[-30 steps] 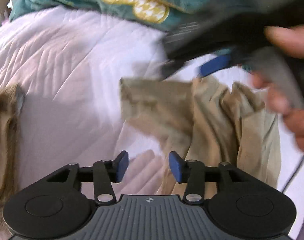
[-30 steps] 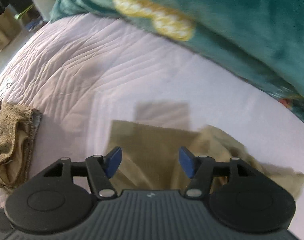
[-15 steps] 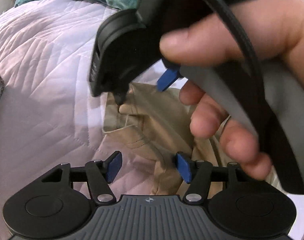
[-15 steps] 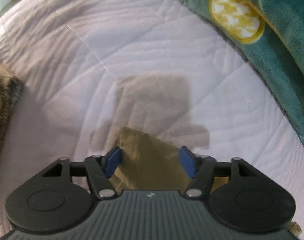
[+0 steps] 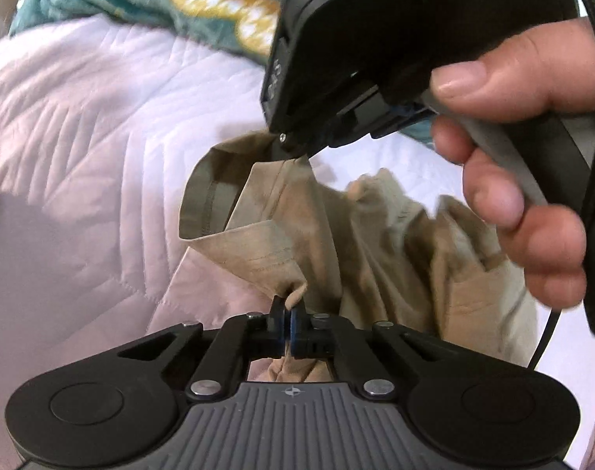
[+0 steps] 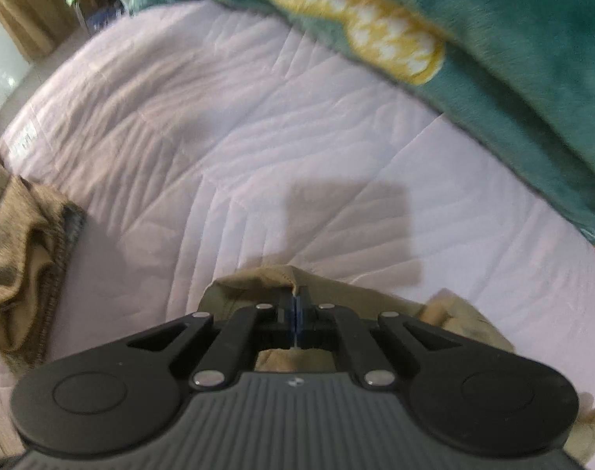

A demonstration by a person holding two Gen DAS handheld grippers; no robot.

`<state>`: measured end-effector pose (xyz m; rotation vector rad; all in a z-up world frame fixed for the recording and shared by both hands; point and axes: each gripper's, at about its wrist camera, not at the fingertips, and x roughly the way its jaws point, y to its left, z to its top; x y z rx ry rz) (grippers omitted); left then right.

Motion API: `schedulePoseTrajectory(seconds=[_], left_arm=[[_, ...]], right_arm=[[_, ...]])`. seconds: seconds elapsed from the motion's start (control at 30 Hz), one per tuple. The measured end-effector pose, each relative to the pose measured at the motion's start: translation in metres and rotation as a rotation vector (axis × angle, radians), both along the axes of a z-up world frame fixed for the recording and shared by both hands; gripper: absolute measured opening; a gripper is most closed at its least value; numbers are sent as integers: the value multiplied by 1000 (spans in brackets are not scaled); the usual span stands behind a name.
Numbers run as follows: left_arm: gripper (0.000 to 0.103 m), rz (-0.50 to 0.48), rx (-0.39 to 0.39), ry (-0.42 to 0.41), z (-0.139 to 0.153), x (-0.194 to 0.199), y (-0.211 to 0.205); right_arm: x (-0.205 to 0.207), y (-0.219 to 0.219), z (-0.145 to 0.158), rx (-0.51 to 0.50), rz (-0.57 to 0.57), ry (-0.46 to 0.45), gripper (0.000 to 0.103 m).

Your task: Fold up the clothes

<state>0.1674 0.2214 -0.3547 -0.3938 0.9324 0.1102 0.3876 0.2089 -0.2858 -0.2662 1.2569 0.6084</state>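
A tan garment [image 5: 360, 250] lies crumpled on a pale quilted bed cover [image 5: 82, 137]. My left gripper [image 5: 286, 315] is shut on a bunched edge of it at the near side. In the left wrist view my right gripper [image 5: 287, 145], held by a hand [image 5: 532, 196], pinches the garment's far edge, and the hem stands lifted between the two grips. In the right wrist view my right gripper [image 6: 295, 305] is shut on the tan garment [image 6: 258, 280], which shows only as a folded rim past the fingers and a crumpled part at the right.
A teal blanket [image 6: 512, 47] with a yellow patterned patch covers the far right of the bed cover [image 6: 219, 117]. A second brown knitted garment [image 6: 19, 270] lies bunched at the left edge. Beyond the bed's far-left edge, floor and furniture show.
Both grippers were open over the garment; each has now closed on an edge of it. The right gripper came down in front of the left one, and the hem is raised.
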Motion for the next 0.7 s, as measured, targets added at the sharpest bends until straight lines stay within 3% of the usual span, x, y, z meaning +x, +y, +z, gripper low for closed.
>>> schedulePoseTrajectory(seconds=[0.23,0.37,0.5,0.7], left_arm=[[2,-118,170,-28,50,-4,-65],[2,-188,251,-40,66,1,-113],[2,-273,347,-22,70,1,-168],[5,-409,435,-3,55,-9,-243]], right_arm=[[-6,-71,51,108,-109,-30,2],[-14,-133,60,157,-195,-39,2],[-16,-203,53,226,-296,-24,2],[-22,-289,6,272,-420,25,2]])
